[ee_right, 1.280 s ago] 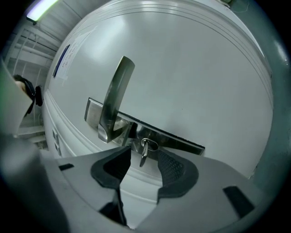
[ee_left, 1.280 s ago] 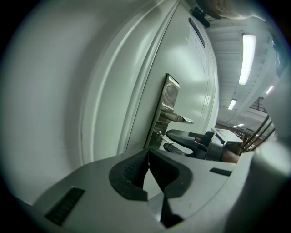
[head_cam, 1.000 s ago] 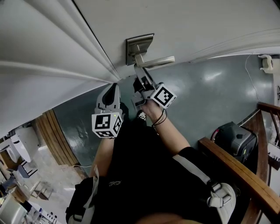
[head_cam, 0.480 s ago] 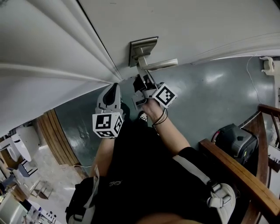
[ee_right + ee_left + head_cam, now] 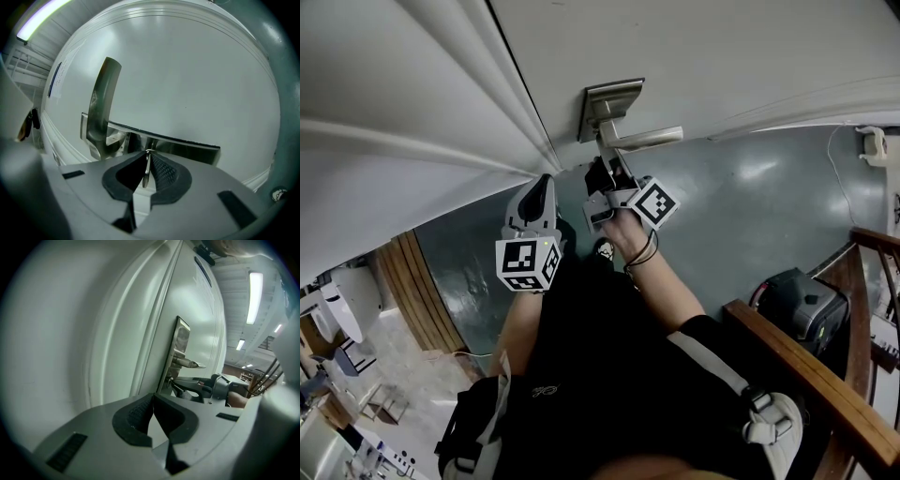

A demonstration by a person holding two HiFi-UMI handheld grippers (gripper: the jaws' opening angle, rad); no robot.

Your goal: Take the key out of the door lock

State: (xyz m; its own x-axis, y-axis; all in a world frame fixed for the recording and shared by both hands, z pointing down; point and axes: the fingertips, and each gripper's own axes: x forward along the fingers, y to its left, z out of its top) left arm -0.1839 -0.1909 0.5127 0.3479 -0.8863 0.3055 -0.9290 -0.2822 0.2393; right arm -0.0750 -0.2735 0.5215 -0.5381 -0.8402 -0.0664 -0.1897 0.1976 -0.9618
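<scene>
My right gripper (image 5: 146, 153) is up against the door (image 5: 722, 47), just under the lever (image 5: 649, 137). Its fingers have just been closing and are now clamped on the key (image 5: 146, 170). In the right gripper view the key stands on edge between the two ribbed pads. Its far end points into the plate (image 5: 609, 98) at 12 o'clock. The key is in the lock, below the lever's root, and it has not come out. I cannot make out the keyhole itself, because the fingertips cover it.

In the head view the plate sits at 12 o'clock of the right gripper. The lever runs from the plate toward 3 o'clock. My right hand (image 5: 628, 234) holds that gripper from 6 o'clock, and its marker cube is turned toward the camera.

The left gripper (image 5: 153, 397) hangs at 8 o'clock of the right one, close to the door frame and apart from the lock. Its fingers are together with nothing between them. Its own view looks along the door face. There the plate and lever lie at 1 o'clock, and the right gripper reaches in from 3 o'clock.

Below both grippers is the grey-green floor (image 5: 750, 216). A wooden rail (image 5: 806, 366) crosses at 4 o'clock, and a dark case (image 5: 802, 300) lies just beside it.
</scene>
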